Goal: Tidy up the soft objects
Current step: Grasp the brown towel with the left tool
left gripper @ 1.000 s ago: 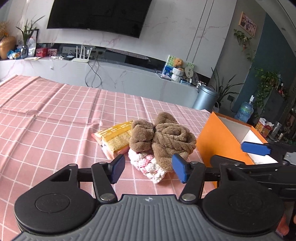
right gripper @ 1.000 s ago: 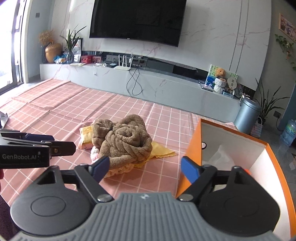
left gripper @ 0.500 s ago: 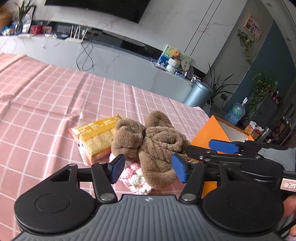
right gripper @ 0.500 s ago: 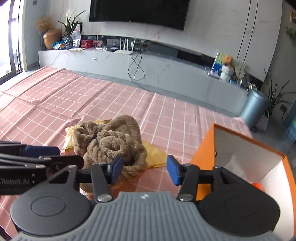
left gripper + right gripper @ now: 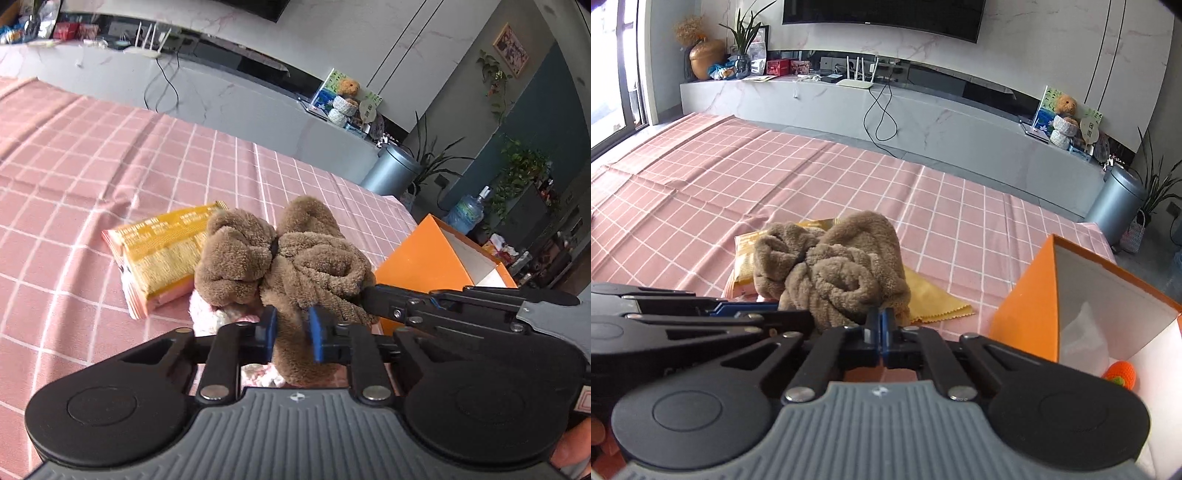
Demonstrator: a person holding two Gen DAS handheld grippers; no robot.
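Note:
A brown fluffy twisted towel (image 5: 295, 266) lies on the pink checked tablecloth; it also shows in the right wrist view (image 5: 834, 273). My left gripper (image 5: 291, 330) is shut on its near fold. My right gripper (image 5: 881, 326) is shut at the towel's near right edge, apparently pinching it. A pink-and-white knitted piece (image 5: 218, 319) lies under the towel. An orange box (image 5: 1071, 306) with a white inside stands to the right and holds an orange knitted toy (image 5: 1121, 373).
A yellow snack packet (image 5: 162, 254) lies left of the towel. A yellow cloth (image 5: 931, 299) lies under its right side. The box also shows in the left wrist view (image 5: 432, 258). The pink tablecloth (image 5: 775, 177) stretches back to a grey TV bench.
Both grippers moved forward to the brown towel and closed on it. Both were open one second ago.

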